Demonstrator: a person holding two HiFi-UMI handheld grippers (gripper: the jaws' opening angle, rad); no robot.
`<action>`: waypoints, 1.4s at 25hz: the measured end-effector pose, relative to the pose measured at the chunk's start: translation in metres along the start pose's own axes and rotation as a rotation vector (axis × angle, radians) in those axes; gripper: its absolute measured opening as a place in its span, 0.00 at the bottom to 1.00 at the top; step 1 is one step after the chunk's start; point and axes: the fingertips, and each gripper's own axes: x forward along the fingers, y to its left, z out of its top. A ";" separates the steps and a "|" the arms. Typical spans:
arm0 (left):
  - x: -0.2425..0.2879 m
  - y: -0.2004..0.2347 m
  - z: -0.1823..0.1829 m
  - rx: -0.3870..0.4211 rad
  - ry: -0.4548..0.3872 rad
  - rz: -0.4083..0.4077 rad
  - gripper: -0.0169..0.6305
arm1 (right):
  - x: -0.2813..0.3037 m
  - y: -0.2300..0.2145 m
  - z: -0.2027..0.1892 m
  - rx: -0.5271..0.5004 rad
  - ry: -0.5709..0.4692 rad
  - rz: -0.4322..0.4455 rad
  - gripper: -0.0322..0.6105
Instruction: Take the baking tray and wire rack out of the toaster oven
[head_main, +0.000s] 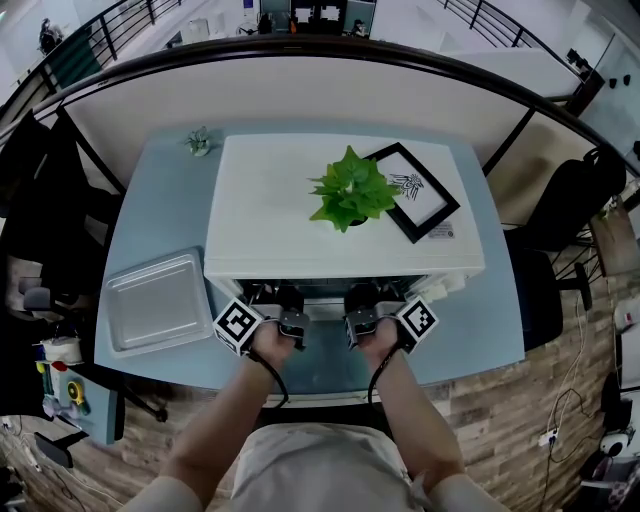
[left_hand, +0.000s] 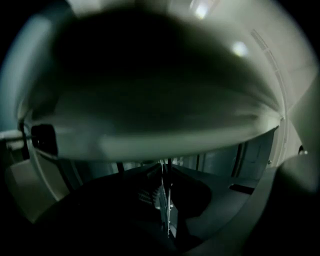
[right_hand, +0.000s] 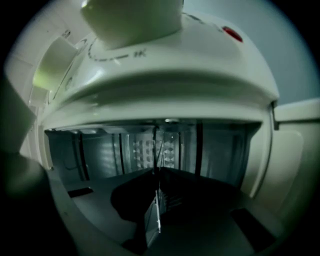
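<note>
Tho tray (head_main: 155, 300) out, grippers (head_main: 291, 322) (head_main: 362, 322) in oven (head_main: 280, 210).

Leafy green plant (head_main: 350, 190) just beside black-framed pic (head_main: 418, 196), tiny succulent (head_main: 199, 141) at blue table (head_main: 150, 200) far-left corner

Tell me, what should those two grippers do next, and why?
Probably draw both straight back: the baking tray already lies on the table, and the left gripper and right gripper are shut in the open toaster oven's mouth, seemingly pinching the wire rack.
</note>
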 end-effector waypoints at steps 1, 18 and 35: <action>-0.001 -0.001 -0.001 0.006 0.014 0.000 0.05 | -0.002 0.000 0.000 -0.001 0.002 -0.001 0.06; -0.091 -0.029 -0.035 -0.023 0.119 0.131 0.04 | -0.102 0.016 -0.028 0.036 0.015 -0.177 0.06; -0.167 -0.069 -0.055 -0.052 0.230 0.207 0.04 | -0.188 0.052 -0.057 0.055 0.044 -0.274 0.06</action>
